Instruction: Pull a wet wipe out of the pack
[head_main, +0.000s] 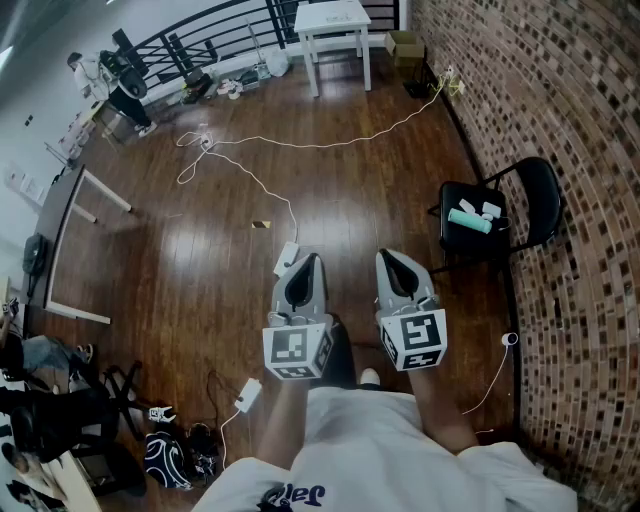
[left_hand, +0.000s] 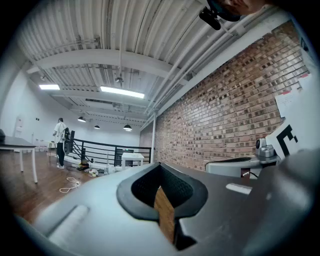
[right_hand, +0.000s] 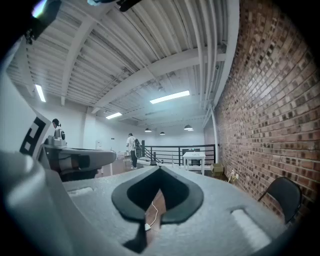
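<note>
A room with a dark wood floor (head_main: 200, 270), a brick wall (head_main: 570, 120) along the right. A person holds two grippers side by side, pointing level over the floor. The left gripper (head_main: 305, 262) has its jaws together, nothing between them. The right gripper (head_main: 392, 258) is likewise closed and empty. The teal pack (head_main: 468, 220) lies on a black chair (head_main: 540, 190) by the wall, right of and well apart from both grippers.

Bright, even light from ceiling strips (left_hand: 121, 92), floor (head_main: 330, 200) glare, heavy fisheye edges, perhaps slightly soft.
</note>
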